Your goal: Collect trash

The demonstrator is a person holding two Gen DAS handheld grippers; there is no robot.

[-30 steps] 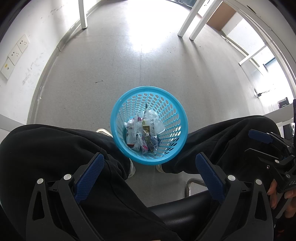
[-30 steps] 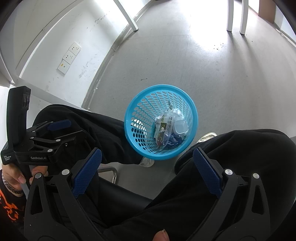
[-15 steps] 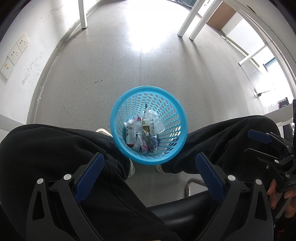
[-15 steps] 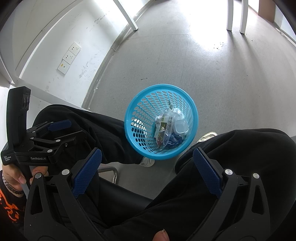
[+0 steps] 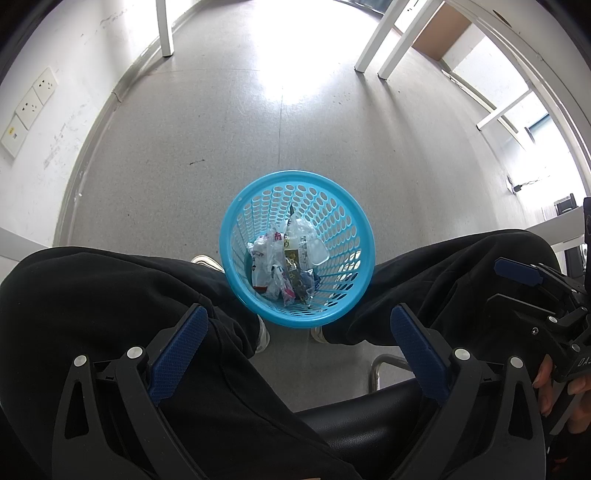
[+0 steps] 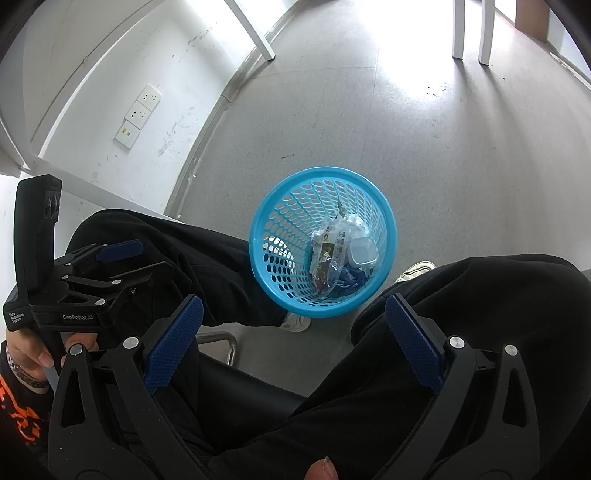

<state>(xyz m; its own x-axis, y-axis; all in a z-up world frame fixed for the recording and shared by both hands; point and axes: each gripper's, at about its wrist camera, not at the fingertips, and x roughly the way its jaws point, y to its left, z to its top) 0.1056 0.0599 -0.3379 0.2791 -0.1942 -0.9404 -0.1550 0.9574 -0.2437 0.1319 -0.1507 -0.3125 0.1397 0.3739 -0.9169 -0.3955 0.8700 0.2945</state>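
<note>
A round blue perforated plastic basket (image 5: 295,247) holds crumpled clear wrappers (image 5: 286,264); left tool (image 5: 295,343) and right tool (image 6: 293,334) gape, released.

We see a grey speckled floor (image 5: 229,122) w/ a bright glare patch from daylight up top. White wall (image 5: 48,155) on the left, scuffed near the skirting, w/ three wall sockets (image 5: 27,107) in a row. White table legs (image 5: 164,27) stand at the far end, two more (image 5: 380,48) to the right. Black chair seat (image 5: 369,417) at the bottom, chrome frame (image 5: 384,363) just beside it.
</note>
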